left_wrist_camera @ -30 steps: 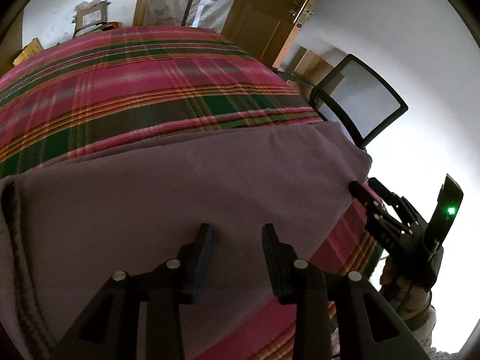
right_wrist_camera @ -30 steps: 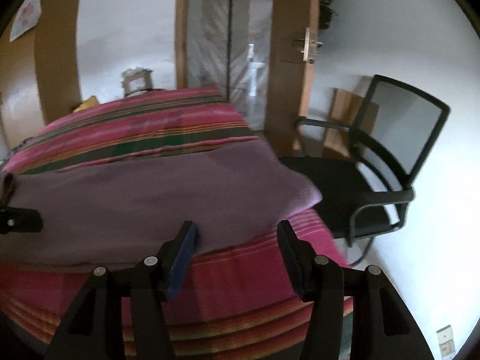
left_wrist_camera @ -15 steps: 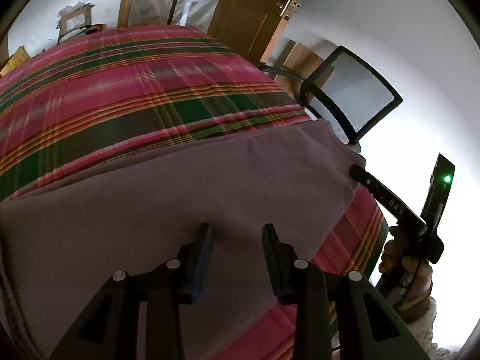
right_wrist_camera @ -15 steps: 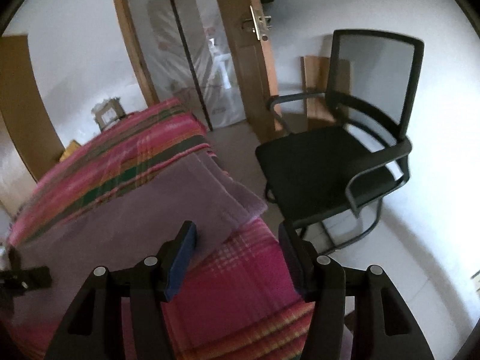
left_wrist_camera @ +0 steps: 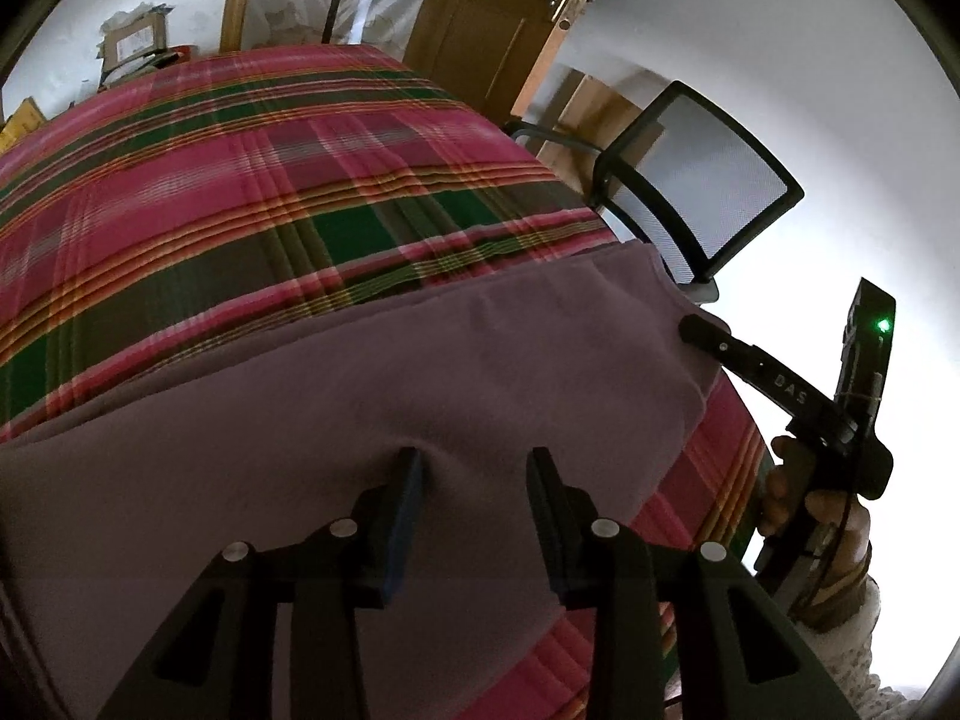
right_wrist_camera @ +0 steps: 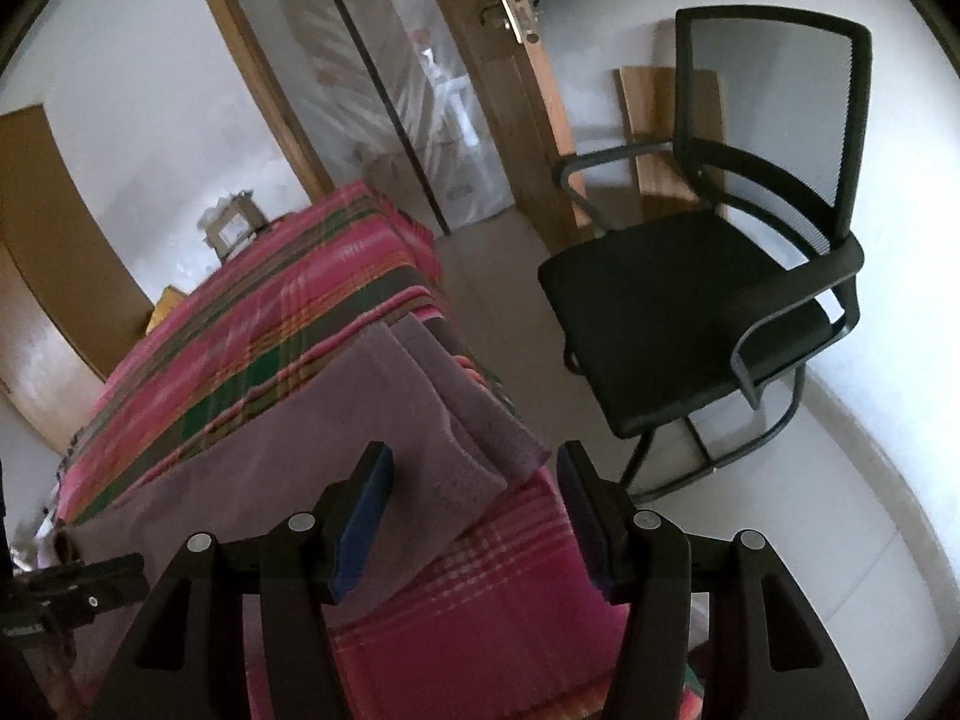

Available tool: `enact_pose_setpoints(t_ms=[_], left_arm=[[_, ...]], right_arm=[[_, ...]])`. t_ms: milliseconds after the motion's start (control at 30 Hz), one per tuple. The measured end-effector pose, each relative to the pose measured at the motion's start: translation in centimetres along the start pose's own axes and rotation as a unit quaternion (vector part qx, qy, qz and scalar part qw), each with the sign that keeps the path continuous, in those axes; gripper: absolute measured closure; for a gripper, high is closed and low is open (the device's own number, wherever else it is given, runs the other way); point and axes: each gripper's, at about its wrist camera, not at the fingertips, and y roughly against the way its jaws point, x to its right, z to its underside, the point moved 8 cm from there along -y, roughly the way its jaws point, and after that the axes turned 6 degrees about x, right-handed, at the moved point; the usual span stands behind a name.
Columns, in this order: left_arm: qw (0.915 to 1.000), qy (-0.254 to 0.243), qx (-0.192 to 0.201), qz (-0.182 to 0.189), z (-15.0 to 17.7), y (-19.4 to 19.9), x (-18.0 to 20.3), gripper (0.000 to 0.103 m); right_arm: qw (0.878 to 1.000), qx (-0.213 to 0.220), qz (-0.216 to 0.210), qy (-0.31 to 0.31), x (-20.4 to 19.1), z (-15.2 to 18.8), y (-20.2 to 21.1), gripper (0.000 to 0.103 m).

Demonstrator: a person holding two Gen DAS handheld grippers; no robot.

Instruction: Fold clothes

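Along the near edge of the plaid-covered bed (left_wrist_camera: 252, 180) lay the mauve garment (left_wrist_camera: 336, 432), its long axis running with that edge and its layered end at the bed's right corner, toward the mesh-backed chair (right_wrist_camera: 708, 300). Nearer that corner was the right gripper (right_wrist_camera: 474, 468) — jaws spread, empty, the layered corner just ahead of them. Over the garment's middle sat the left gripper (left_wrist_camera: 474, 462), likewise spread. Open floor lay beyond the corner — room to swing.
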Motion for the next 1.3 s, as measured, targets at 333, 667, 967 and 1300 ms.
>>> enact_pose_setpoints(t_ms=[333,667,967,1300], left_arm=[[1.0000,-0.001,-0.005,-0.002,-0.6,-0.5,0.2,0.066],[0.9997,0.018,-0.010,0.016,-0.8,-0.5,0.0,0.066],[0.9966,0.052,-0.021,0.061,-1.6,-0.3,0.4,0.066],[0.9762,0.125,-0.013,0.177,-3.6,0.2,1.7,0.062]], right_arm=[[0.999,0.015,0.020,0.033,-0.8,-0.3,0.0,0.067],[0.996,0.042,0.020,0.072,-2.6,-0.5,0.8,0.086],[0.982,0.097,0.004,0.159,-7.5,-0.5,3.7,0.087],[0.958,0.119,-0.008,0.262,-13.0,2.6,5.5,0.088]])
